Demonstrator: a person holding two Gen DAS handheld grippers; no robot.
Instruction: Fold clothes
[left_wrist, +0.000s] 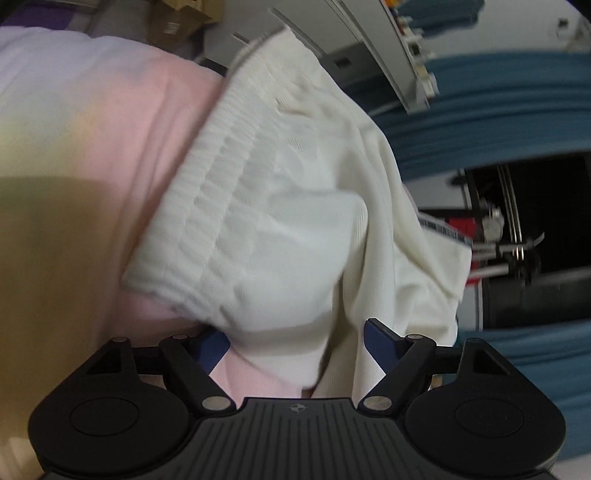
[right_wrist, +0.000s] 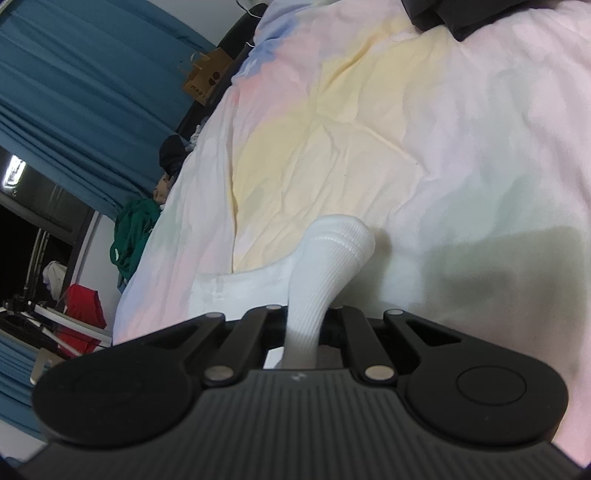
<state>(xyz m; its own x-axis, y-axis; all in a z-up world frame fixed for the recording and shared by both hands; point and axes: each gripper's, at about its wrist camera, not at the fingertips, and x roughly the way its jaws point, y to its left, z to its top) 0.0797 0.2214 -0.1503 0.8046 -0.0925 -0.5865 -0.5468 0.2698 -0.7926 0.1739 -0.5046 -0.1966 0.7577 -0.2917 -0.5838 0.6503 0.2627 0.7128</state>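
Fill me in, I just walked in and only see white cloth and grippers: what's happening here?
A person is folding a cream-white garment on a pastel bedspread, a handheld gripper in each hand. The right gripper is shut on a ribbed part of the garment. The left gripper is open, its blue fingers on either side of a fold without clamping it.

Both pictures are bright in the middle and dark at the corners, where the round lens cuts them off. Straight lines bend near the edges, like the blue curtain. The left wrist picture is smeared by blur: the white garment looks soft, and the pastel bedsheet is a fuzzy wash of colour. A dark shadow lies on the sheet at the left. The right wrist picture is sharper, and the creases in the sheet show. A big grey shadow falls at the lower right. The window is black.
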